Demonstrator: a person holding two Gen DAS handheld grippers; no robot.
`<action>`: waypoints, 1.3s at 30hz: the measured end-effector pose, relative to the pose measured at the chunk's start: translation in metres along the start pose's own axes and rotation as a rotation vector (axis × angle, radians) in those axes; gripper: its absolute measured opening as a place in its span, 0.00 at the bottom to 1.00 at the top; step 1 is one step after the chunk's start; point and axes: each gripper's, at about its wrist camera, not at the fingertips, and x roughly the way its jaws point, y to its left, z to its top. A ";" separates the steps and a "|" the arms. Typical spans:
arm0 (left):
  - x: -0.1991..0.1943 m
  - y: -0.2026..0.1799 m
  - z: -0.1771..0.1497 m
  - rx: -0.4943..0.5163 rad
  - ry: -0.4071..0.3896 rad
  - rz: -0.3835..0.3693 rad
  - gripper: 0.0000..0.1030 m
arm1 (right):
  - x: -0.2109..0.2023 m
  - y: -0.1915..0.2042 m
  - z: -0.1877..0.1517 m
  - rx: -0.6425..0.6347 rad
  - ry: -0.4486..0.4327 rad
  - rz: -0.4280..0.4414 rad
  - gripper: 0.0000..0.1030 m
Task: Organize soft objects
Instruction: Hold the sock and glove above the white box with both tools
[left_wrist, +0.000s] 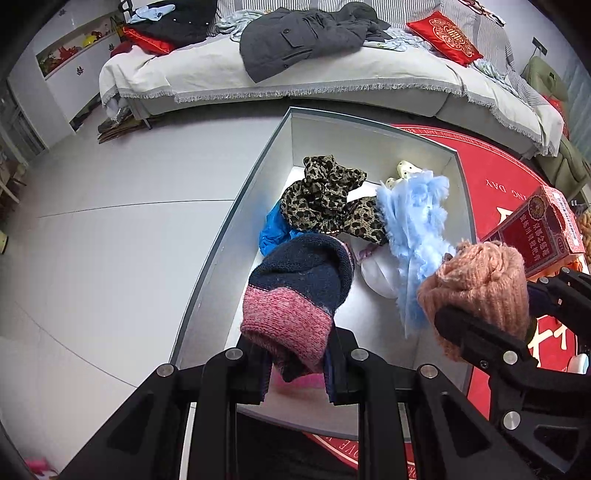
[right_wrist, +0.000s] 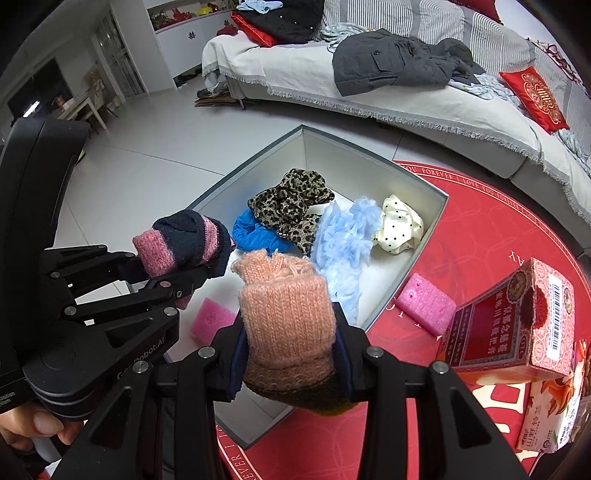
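Note:
My left gripper (left_wrist: 295, 365) is shut on a navy-and-pink knit piece (left_wrist: 295, 295), held above the near end of a grey open box (left_wrist: 236, 206). It also shows in the right wrist view (right_wrist: 184, 243). My right gripper (right_wrist: 291, 365) is shut on a peach knit piece (right_wrist: 286, 310), also over the box's near end; it shows in the left wrist view (left_wrist: 480, 284). Inside the box (right_wrist: 413, 258) lie a leopard-print cloth (right_wrist: 288, 206), a blue cloth (right_wrist: 255, 232), a fluffy light-blue piece (right_wrist: 343, 243) and a cream polka-dot cloth (right_wrist: 399, 225).
The box sits partly on a round red rug (right_wrist: 480, 229). A red carton (right_wrist: 513, 321) stands to its right. Pink foam blocks (right_wrist: 424, 308) lie on the rug and in the box (right_wrist: 212, 319). A bed (right_wrist: 406, 96) with a dark jacket lies beyond.

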 end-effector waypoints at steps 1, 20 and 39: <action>0.000 0.000 0.000 0.000 0.000 -0.001 0.22 | 0.000 0.000 0.001 0.001 0.000 0.000 0.41; 0.009 -0.001 0.006 0.003 0.015 0.003 0.23 | 0.002 -0.003 0.007 0.007 0.006 -0.017 0.41; 0.011 -0.006 0.011 0.015 0.018 0.002 0.22 | 0.006 -0.004 0.015 0.005 0.005 -0.019 0.41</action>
